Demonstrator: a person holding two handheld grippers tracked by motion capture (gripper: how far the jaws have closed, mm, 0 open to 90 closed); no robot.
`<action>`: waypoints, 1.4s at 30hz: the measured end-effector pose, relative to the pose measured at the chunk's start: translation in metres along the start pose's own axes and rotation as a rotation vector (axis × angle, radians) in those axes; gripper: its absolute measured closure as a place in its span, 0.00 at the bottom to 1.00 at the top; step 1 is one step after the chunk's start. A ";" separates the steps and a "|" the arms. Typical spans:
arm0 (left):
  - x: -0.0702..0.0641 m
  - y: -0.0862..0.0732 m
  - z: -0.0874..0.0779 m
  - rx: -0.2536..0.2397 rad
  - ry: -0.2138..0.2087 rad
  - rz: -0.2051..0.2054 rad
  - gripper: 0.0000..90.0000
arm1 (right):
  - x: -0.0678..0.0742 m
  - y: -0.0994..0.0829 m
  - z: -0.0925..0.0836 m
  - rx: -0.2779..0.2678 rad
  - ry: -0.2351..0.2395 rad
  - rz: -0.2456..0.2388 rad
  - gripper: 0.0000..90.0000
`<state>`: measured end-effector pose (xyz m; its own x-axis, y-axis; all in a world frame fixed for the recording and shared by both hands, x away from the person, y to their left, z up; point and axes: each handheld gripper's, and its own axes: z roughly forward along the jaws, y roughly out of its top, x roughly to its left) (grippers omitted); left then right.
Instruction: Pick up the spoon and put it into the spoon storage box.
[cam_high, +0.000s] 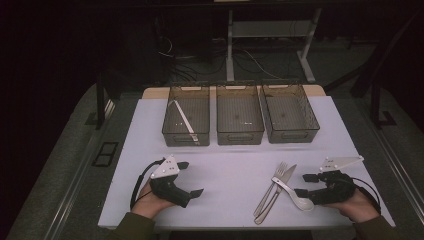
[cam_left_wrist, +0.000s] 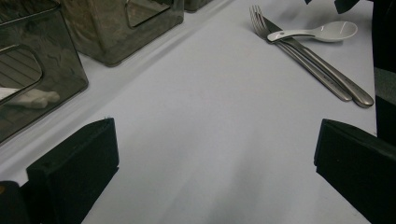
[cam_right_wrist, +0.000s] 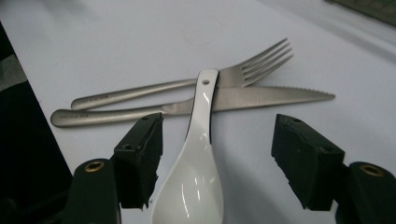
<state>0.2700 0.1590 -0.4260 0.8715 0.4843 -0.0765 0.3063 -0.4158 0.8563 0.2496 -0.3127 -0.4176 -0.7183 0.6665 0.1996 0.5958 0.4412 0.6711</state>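
A white ceramic spoon lies on the white table top at the front right, its handle crossing a steel fork and a steel knife. My right gripper is low over the spoon's bowl. In the right gripper view the spoon sits between the jaws of the right gripper, which stand apart and do not touch it. Beyond lie the fork and the knife. My left gripper rests open at the front left with nothing between its jaws, and the left gripper faces bare table.
Three smoky see-through bins stand in a row at the back: left, middle, right. A white strip-like item lies in the left bin. The table's front edge runs just below both hands.
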 end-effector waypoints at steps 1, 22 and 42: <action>0.000 0.000 0.000 0.000 -0.001 0.001 0.00 | 0.000 -0.001 0.000 0.008 0.006 0.005 0.40; 0.000 0.000 0.001 0.007 -0.004 0.001 0.00 | 0.008 -0.016 0.011 0.143 0.009 -0.042 0.56; -0.001 0.000 0.002 0.011 -0.006 0.005 0.00 | 0.017 -0.015 0.016 0.182 0.035 -0.105 0.75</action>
<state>0.2699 0.1570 -0.4268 0.8756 0.4773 -0.0750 0.3056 -0.4269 0.8511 0.2339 -0.2984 -0.4359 -0.7900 0.5912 0.1625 0.5699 0.6102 0.5504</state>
